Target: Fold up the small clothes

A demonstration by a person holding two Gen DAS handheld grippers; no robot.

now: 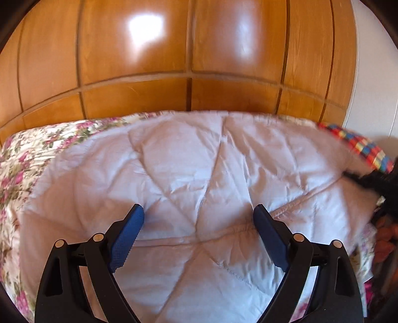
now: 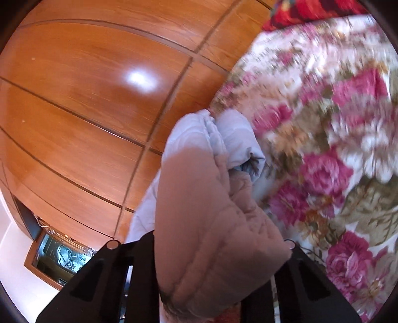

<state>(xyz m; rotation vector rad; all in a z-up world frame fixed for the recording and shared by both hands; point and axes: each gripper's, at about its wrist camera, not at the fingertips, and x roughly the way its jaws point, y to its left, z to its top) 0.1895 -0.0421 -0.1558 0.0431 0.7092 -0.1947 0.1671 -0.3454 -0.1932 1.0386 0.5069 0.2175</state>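
A pale lilac quilted garment [image 1: 199, 179] lies spread flat on the flowered bedspread [image 1: 22, 159] in the left wrist view. My left gripper [image 1: 199, 213] hovers just above its near part, open and empty, blue pads [image 1: 126, 236] wide apart. In the right wrist view my right gripper [image 2: 219, 248] is shut on a bunched edge of the same quilted garment [image 2: 211, 198], which drapes over the fingers and hides the fingertips. The cloth hangs lifted above the bedspread [image 2: 335, 149].
A glossy wooden wardrobe [image 1: 189, 62] stands right behind the bed. A bright checkered cloth [image 1: 360, 146] and a dark object [image 1: 373, 179] lie at the bed's right edge. A red flowered fabric [image 2: 311, 10] lies at the bed's far end.
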